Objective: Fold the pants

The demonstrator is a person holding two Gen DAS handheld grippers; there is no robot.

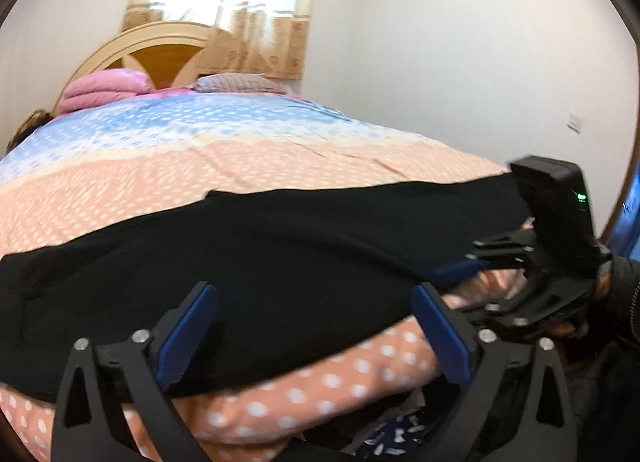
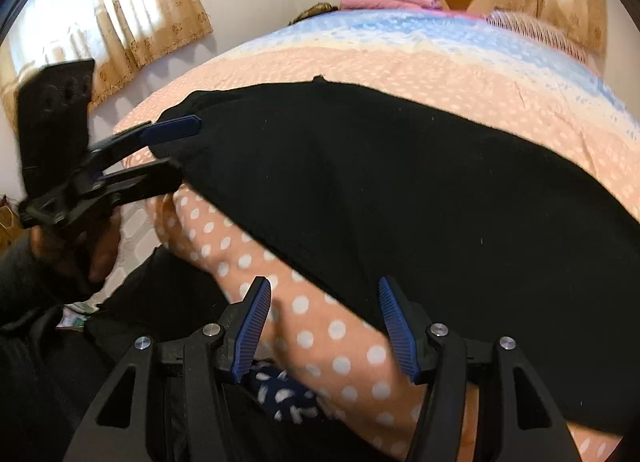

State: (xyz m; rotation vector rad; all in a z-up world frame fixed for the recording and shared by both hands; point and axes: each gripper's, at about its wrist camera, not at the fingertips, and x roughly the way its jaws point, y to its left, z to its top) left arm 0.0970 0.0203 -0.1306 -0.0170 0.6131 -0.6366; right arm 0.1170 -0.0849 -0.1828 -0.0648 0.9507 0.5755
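Polka-dot bed [image 1: 304, 166], black pants [image 1: 248, 262] spread flat; left claw [image 1: 316, 338] wide apart, empty; right claw [image 2: 322, 326] likewise

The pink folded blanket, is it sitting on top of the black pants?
No, the pink folded blanket lies far off by the headboard, apart from the black pants.

polka-dot bedspread [image 1: 200, 166] | pink folded blanket [image 1: 104, 90] | headboard [image 1: 160, 58] | curtains [image 1: 256, 34]
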